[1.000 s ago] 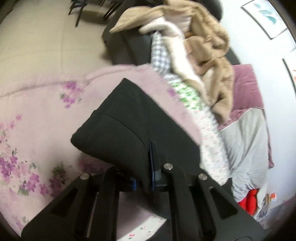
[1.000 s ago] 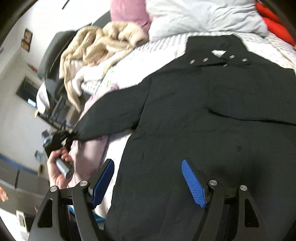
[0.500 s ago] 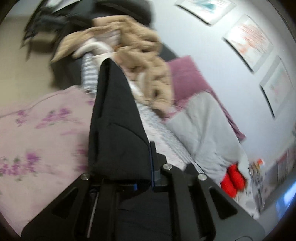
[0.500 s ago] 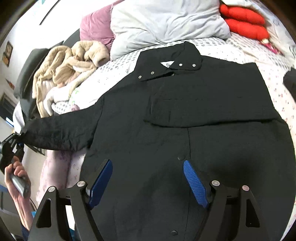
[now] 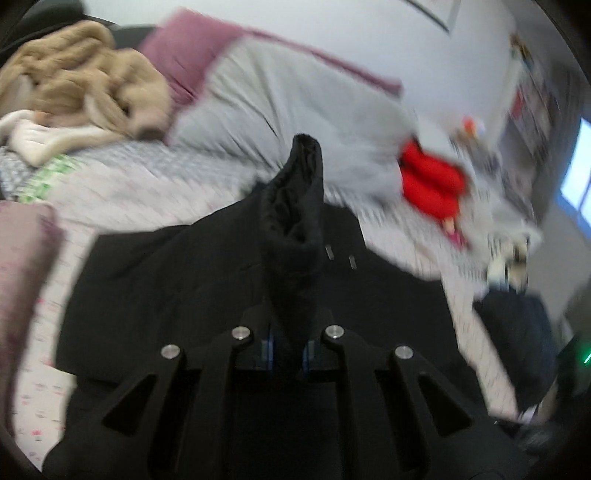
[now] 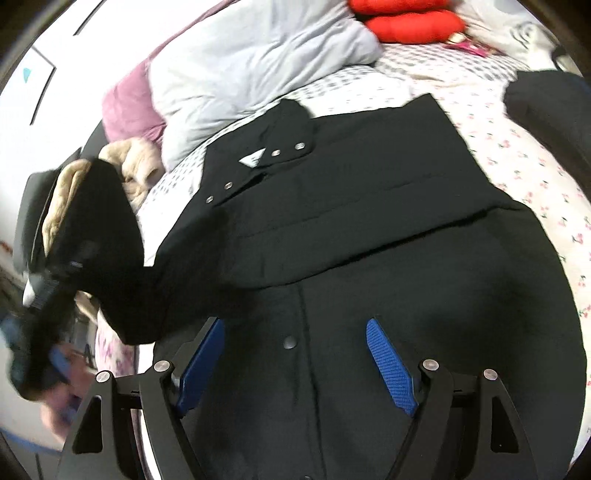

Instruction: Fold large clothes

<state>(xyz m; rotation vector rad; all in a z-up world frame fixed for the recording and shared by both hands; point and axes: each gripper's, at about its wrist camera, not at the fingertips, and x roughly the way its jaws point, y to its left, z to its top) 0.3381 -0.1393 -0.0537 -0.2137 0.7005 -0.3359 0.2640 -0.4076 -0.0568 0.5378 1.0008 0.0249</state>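
Note:
A black snap-front jacket (image 6: 369,240) lies face up on the flowered bed sheet (image 6: 517,177), collar toward the pillows. One sleeve is folded across its chest. My left gripper (image 5: 288,350) is shut on the other sleeve (image 5: 295,221), whose cuff sticks up past the fingers over the jacket body (image 5: 166,295). In the right wrist view that lifted sleeve (image 6: 110,240) hangs at the jacket's left side from the blurred left gripper (image 6: 48,288). My right gripper (image 6: 295,354) hovers open above the lower front by a snap, nothing between its blue pads (image 6: 388,369).
A grey pillow (image 6: 258,62) and a purple one (image 6: 125,107) lie past the collar. Red cushions (image 6: 410,22) sit at the far right and a tan fleece pile (image 5: 85,85) at the far left. A dark garment (image 6: 546,107) lies on the bed's right side.
The left gripper has swung the sleeve from out beside the bed in over the jacket, rolling as it went. The right gripper has slid toward the jacket's lower front, still open.

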